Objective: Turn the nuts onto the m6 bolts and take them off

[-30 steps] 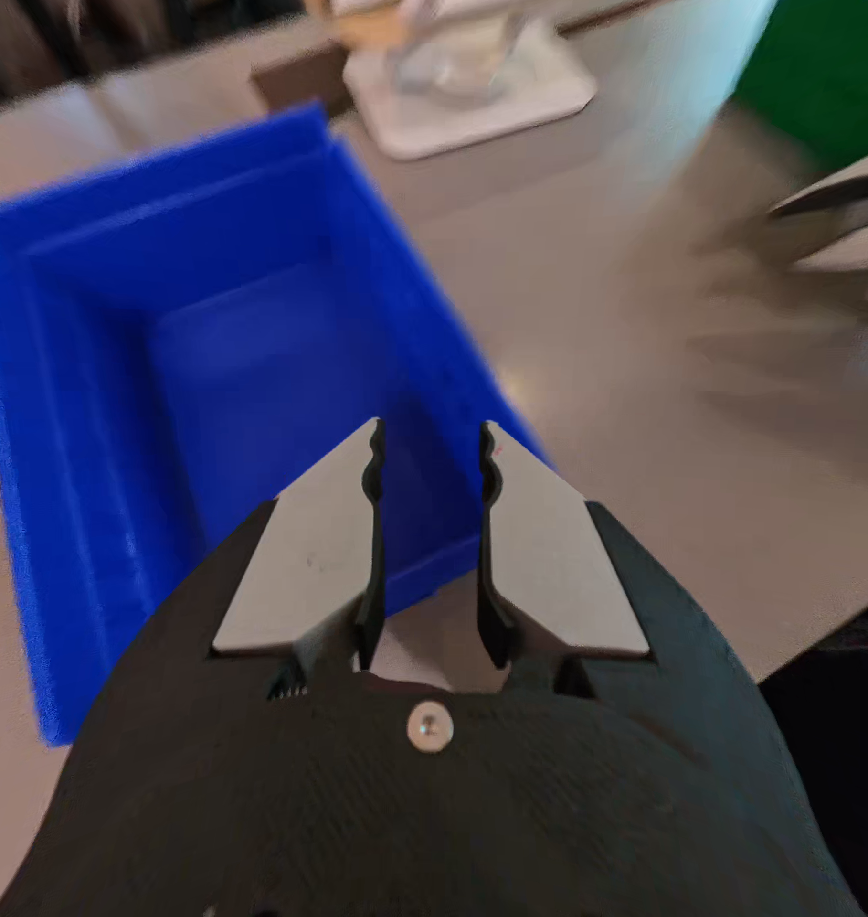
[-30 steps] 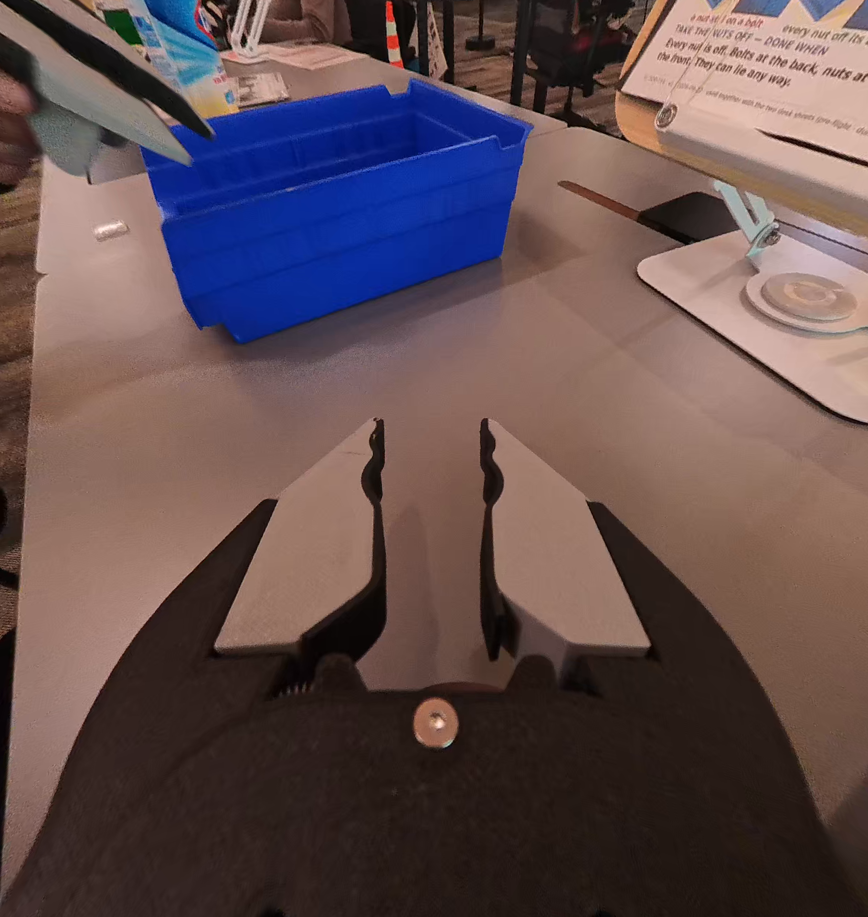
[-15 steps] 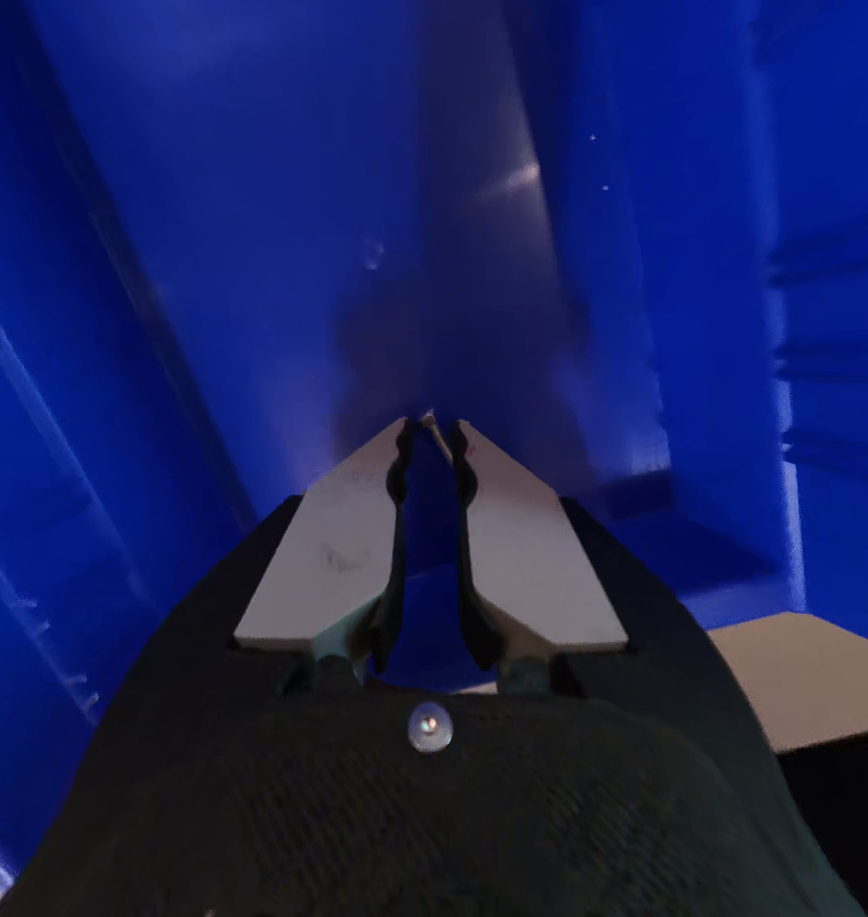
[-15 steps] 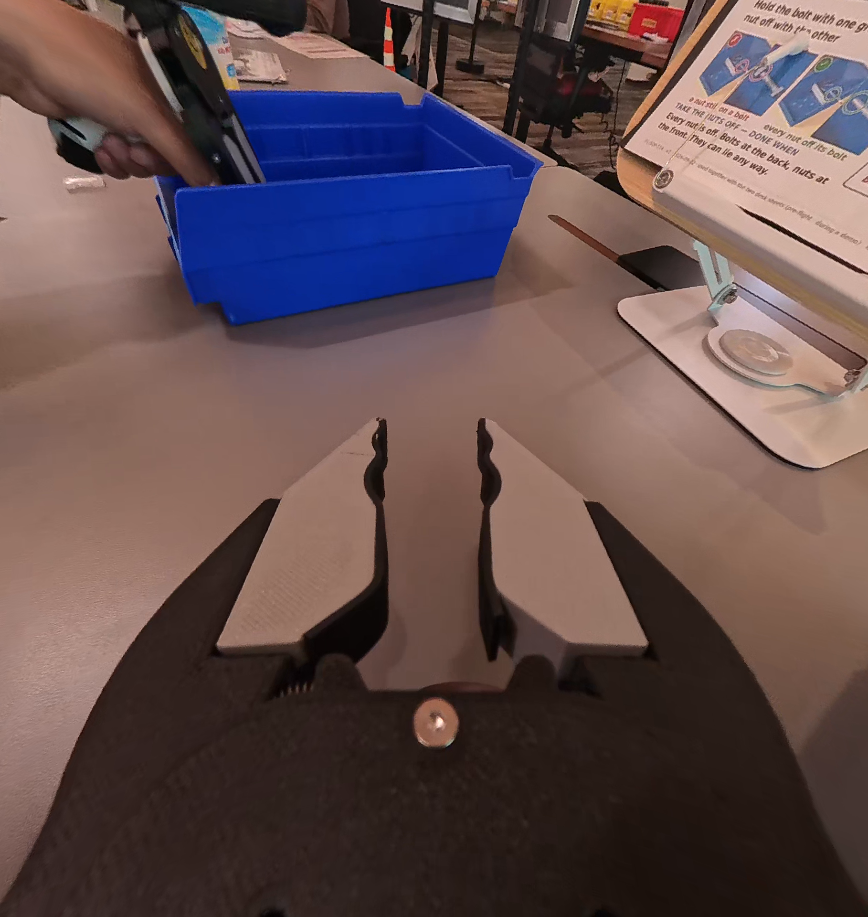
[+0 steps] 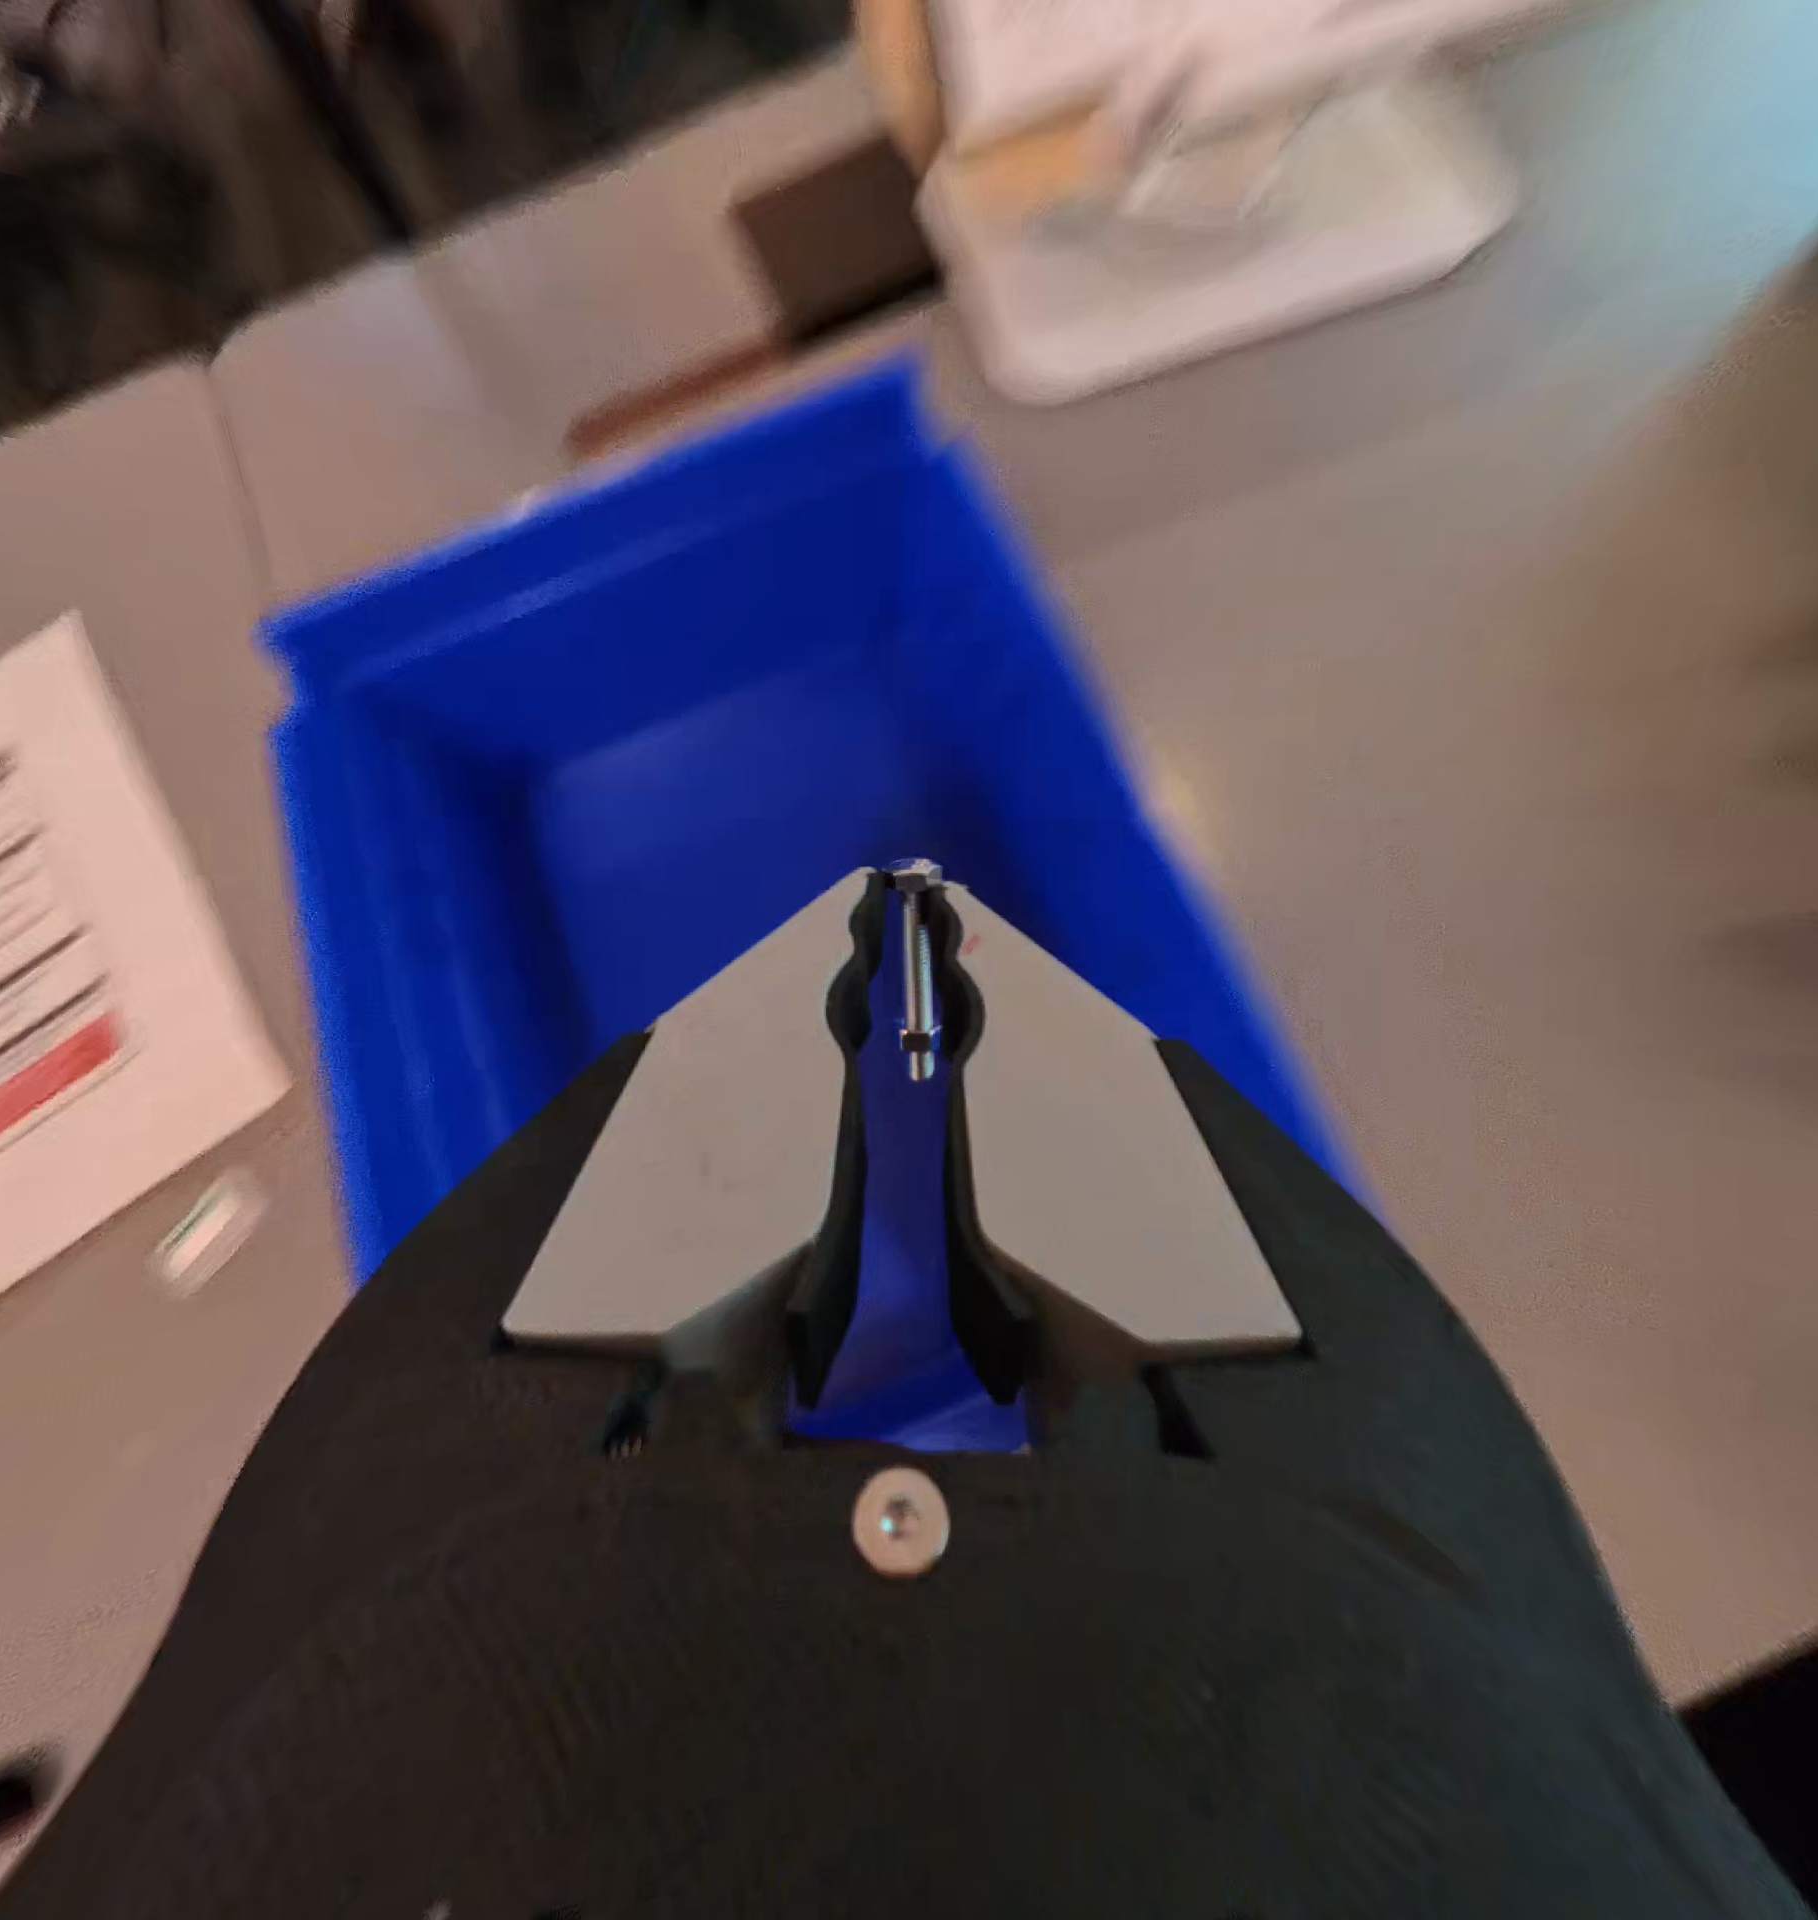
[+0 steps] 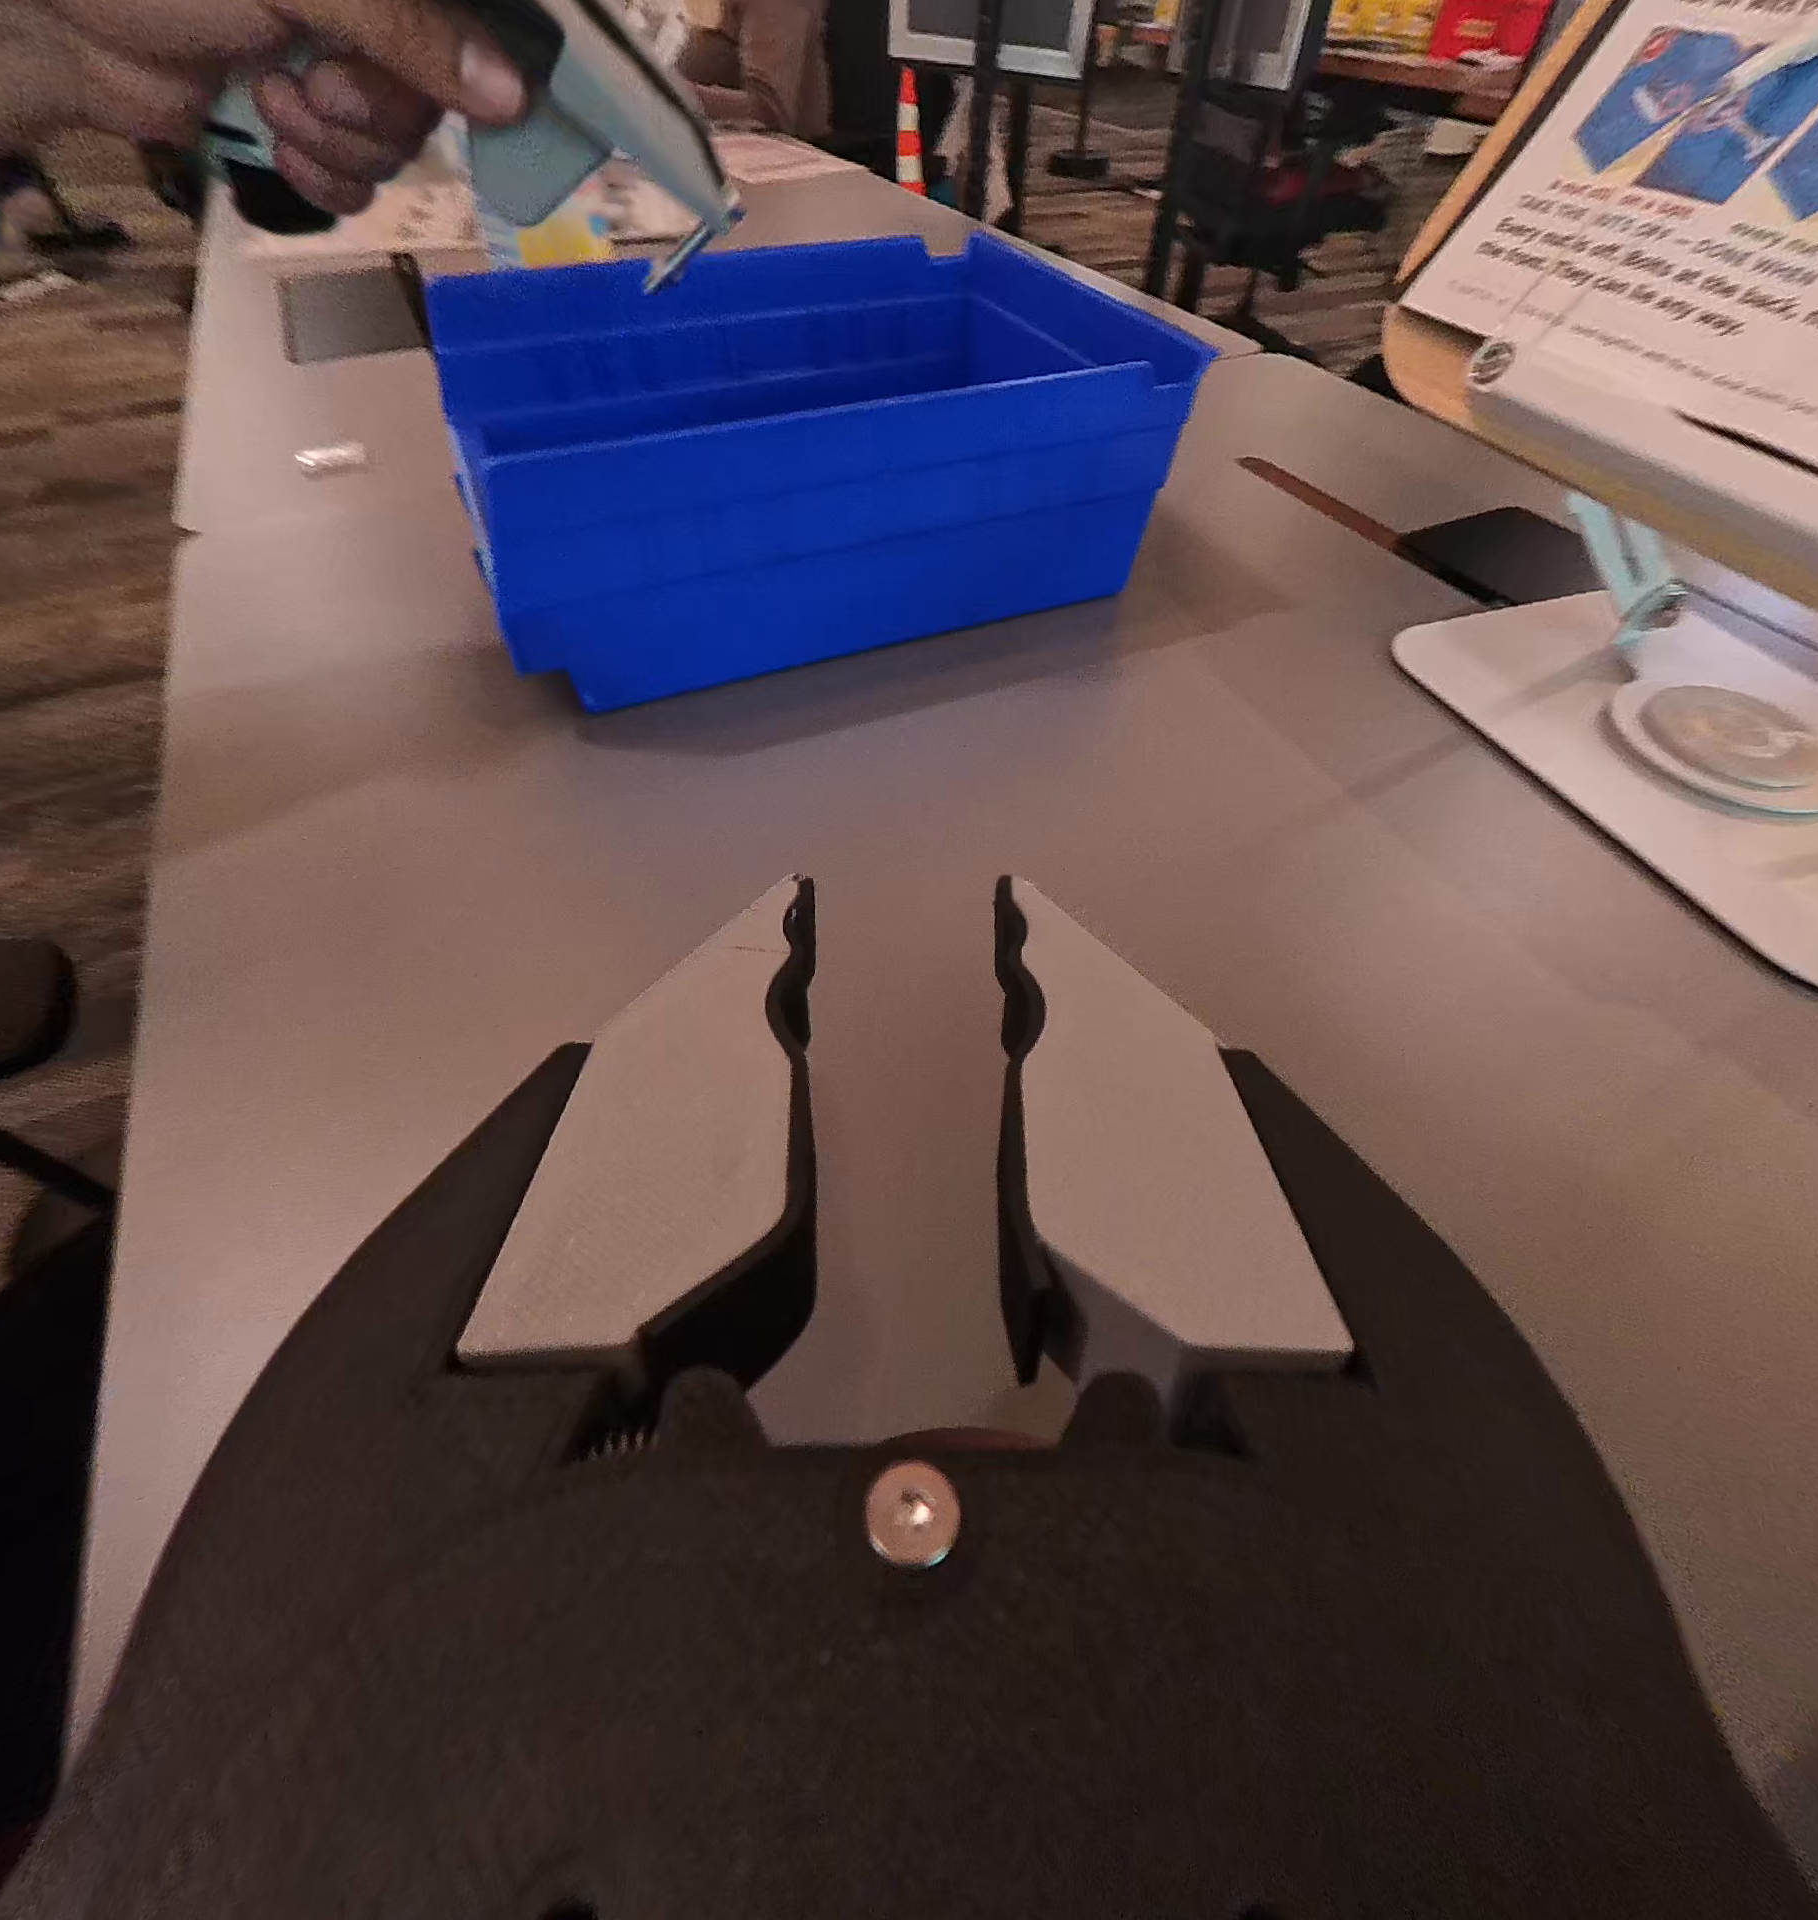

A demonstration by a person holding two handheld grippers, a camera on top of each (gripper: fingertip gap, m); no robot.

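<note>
My left gripper (image 5: 913,894) is shut on a small silver bolt (image 5: 915,971) with a nut (image 5: 918,1037) threaded near its end. It holds the bolt above the blue bin (image 5: 676,790). In the right wrist view the left gripper (image 6: 713,223), held by a hand, hangs over the far left corner of the bin (image 6: 811,540) with the bolt (image 6: 676,262) at its tips. My right gripper (image 6: 900,904) is open and empty, low over the grey table (image 6: 988,810) in front of the bin.
A white stand (image 6: 1653,748) with an instruction board (image 6: 1663,260) sits at the right. A sheet of paper (image 5: 63,956) lies left of the bin. A small silver item (image 6: 331,457) lies on the table left of the bin. Spacing between my two grippers at the tips: around 30 centimetres.
My left gripper went down into the bin, shut on the bolt and has lifted it out above the bin. The right gripper has stayed open over the table.
</note>
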